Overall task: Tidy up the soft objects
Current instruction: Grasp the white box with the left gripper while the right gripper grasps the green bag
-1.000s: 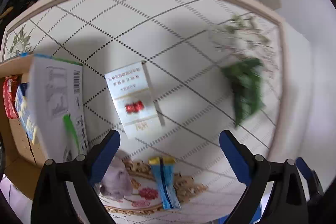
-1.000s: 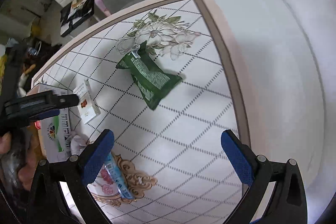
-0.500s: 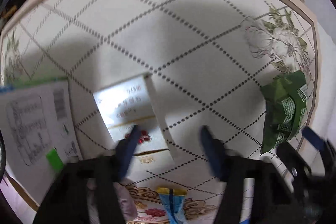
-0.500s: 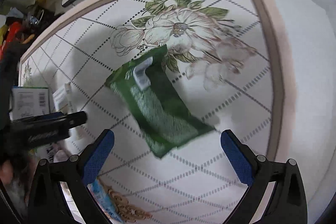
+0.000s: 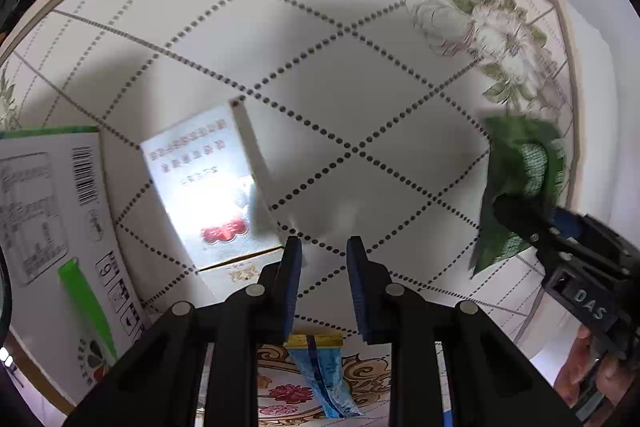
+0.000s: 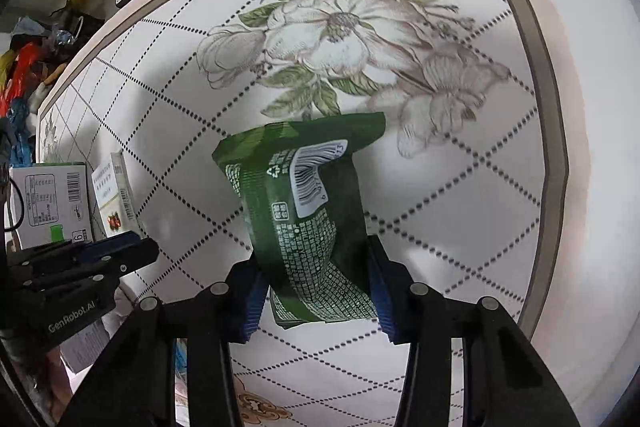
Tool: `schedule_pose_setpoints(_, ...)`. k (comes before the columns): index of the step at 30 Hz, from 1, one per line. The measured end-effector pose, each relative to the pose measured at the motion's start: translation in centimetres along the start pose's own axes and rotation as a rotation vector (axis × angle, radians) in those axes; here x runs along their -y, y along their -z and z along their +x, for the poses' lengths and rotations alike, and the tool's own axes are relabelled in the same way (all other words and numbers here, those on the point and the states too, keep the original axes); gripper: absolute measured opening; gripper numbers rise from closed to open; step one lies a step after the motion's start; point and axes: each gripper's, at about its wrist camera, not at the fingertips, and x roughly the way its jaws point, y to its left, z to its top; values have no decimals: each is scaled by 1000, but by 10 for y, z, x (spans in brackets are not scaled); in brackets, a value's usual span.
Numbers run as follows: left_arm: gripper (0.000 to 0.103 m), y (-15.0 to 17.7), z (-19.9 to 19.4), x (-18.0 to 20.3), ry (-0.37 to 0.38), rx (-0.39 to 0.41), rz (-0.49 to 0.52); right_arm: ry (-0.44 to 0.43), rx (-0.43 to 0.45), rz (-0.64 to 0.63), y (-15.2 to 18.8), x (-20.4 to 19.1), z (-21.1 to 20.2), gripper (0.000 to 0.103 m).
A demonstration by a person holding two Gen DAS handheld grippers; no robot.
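A green soft packet [image 6: 308, 211] with a white barcode label stands between the blue pads of my right gripper [image 6: 316, 287], which is shut on its lower part; the packet bends and its top tilts away. In the left wrist view the same packet [image 5: 520, 183] shows at the right with the right gripper [image 5: 560, 227] on it. My left gripper [image 5: 323, 279] is nearly shut and holds nothing, just right of a white box with a red emblem [image 5: 204, 187]. A blue packet [image 5: 320, 375] lies under it.
A larger white carton with a barcode and a green stripe [image 5: 52, 227] stands at the left; it also shows in the right wrist view [image 6: 52, 203]. The tablecloth has a flower print [image 6: 340, 39]. The table edge [image 6: 552, 107] runs along the right.
My right gripper moved onto the green packet and shut on it. My left gripper went from wide open to nearly shut and moved forward past the white box.
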Motion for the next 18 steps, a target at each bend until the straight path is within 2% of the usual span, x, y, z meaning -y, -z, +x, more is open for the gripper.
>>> schedule_pose_setpoints(4,32,10,-28,-2,-108,129,-24,-24,0,-8,4,-6,1,48)
schedule_pose_setpoints(5,34,10,-32,-2,-119,138,-19,-23,2,-11,5,-6,0,48)
schedule_pose_setpoints(6,42,11,-34,-1,-136,141,-13,-17,5,-16,5,-9,0,48)
schedule_pose_setpoints(7,49,9,-35,-1,-153,136,-11,-15,8,-19,4,-10,0,48)
schedule_pose_setpoints(9,55,6,-28,-5,-174,97,-29,-20,13,-15,5,-13,0,48)
schedule_pose_setpoints(14,55,1,6,-21,-157,-28,-100,-36,36,-13,8,-22,-7,48)
schedule_pose_setpoints(16,68,2,15,-27,-132,-44,-139,-32,44,-26,9,-23,-12,48)
schedule_pose_setpoints(18,69,3,22,-32,-140,-48,-146,-23,49,-39,9,-27,-13,48)
